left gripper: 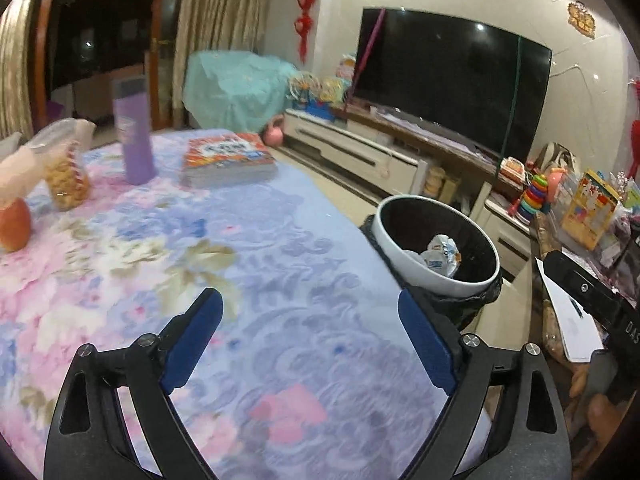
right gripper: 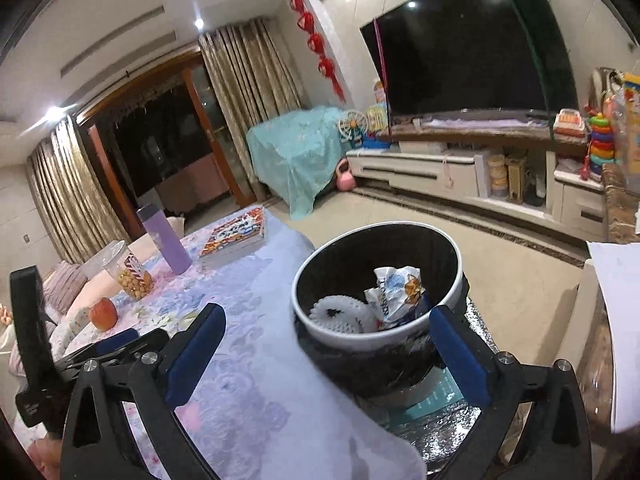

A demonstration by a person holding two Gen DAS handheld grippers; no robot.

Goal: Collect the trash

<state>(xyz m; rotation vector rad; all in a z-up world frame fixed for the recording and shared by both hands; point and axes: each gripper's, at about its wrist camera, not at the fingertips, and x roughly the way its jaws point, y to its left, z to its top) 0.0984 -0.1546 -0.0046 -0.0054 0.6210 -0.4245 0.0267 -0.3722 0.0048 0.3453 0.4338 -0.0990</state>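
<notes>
A white-rimmed trash bin (left gripper: 438, 276) with a black liner stands on the floor by the table's right edge; it also shows in the right wrist view (right gripper: 340, 330). Crumpled wrappers (left gripper: 442, 256) lie inside it, seen too in the right wrist view (right gripper: 394, 292) beside a white crumpled piece (right gripper: 340, 312). My left gripper (left gripper: 310, 308) is open and empty above the floral tablecloth (left gripper: 200, 280). My right gripper (right gripper: 326, 322) is open and empty, hovering over the bin's near rim. The left gripper's body (right gripper: 100, 352) shows at the right wrist view's lower left.
On the table stand a purple bottle (left gripper: 134, 136), a book stack (left gripper: 228, 158), a snack jar (left gripper: 64, 168) and an apple (left gripper: 14, 224). A TV (left gripper: 452, 80) on a low cabinet (left gripper: 360, 152), toys (left gripper: 536, 194) and paper (left gripper: 572, 320) lie to the right.
</notes>
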